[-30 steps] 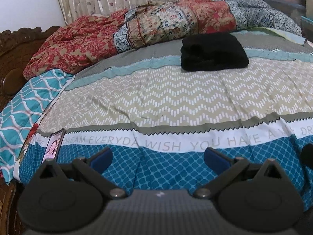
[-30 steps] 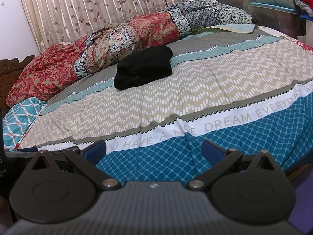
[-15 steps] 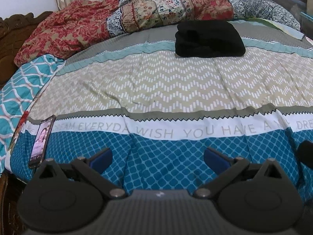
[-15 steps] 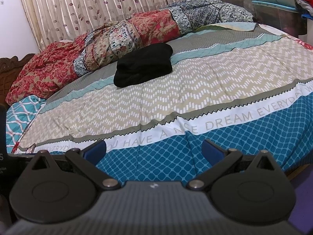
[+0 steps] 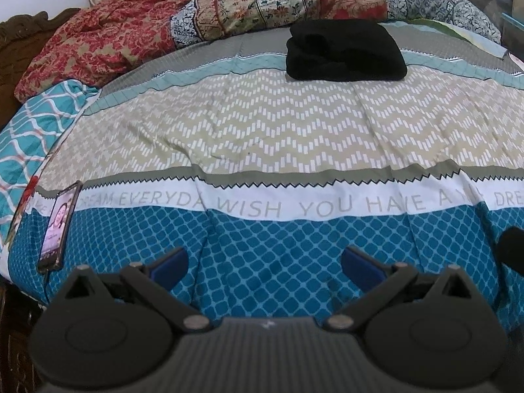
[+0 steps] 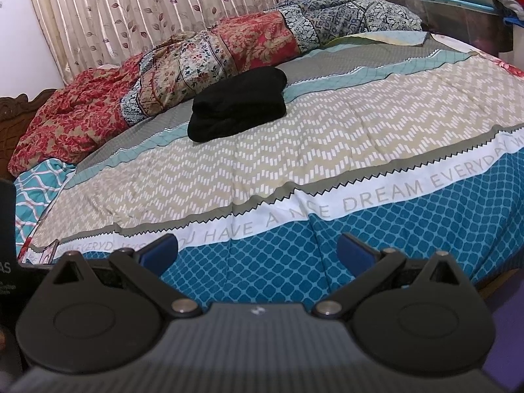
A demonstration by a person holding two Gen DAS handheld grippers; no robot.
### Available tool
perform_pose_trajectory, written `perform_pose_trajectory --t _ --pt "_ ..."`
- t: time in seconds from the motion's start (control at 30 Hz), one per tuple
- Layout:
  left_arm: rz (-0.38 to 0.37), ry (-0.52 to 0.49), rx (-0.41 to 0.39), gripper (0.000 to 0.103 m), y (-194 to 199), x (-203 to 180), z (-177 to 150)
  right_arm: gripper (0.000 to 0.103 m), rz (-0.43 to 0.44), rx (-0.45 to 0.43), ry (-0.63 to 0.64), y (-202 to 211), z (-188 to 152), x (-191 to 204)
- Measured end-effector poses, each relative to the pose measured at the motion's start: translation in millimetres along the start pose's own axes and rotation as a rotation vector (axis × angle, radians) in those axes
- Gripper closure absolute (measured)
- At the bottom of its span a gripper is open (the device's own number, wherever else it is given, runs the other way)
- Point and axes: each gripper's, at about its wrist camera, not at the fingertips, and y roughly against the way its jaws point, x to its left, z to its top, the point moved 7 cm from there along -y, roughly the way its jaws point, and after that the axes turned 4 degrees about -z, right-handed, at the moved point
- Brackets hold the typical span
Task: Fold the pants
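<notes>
Bedding in bands of teal lattice, white lettering, beige zigzag and grey covers the bed (image 5: 294, 124), and the black pants (image 5: 344, 52) lie far back on it, across the grey and pale teal stripes. They form a soft, thick, folded bundle with rounded edges, its long axis running roughly left to right in the left wrist view and slanting up to the right in the right wrist view (image 6: 237, 108). Layers show at its left end, but the dark cloth hides seams, waistband and leg ends, so which way the pants point cannot be told.

Just behind the bundle a rumpled floral quilt (image 5: 229, 9) in red, cream and navy patches stretches along the bed. Pleated leaf-print curtains (image 6: 163, 9) hang beyond it.

A phone (image 5: 59, 226) with a lit screen lies at the bed's left edge.

Both the left gripper (image 5: 265, 262) and right gripper (image 6: 258, 250) hover at the near edge, well apart from the pants, blue-padded fingers spread wide and holding nothing.
</notes>
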Motion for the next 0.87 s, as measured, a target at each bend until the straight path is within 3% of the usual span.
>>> perform_pose_trajectory --t 0.6,0.87 --pt "-0.022 -0.013 0.065 0.0 -20.1 -9.0 -9.0 0.0 -0.005 0.044 -0.017 -10.7 -4.0 -5.2" --pt "-0.051 -0.031 0.049 0.0 -22.1 -13.5 -5.7 0.0 -0.005 0.05 -0.02 -12.0 -4.5 -6.1"
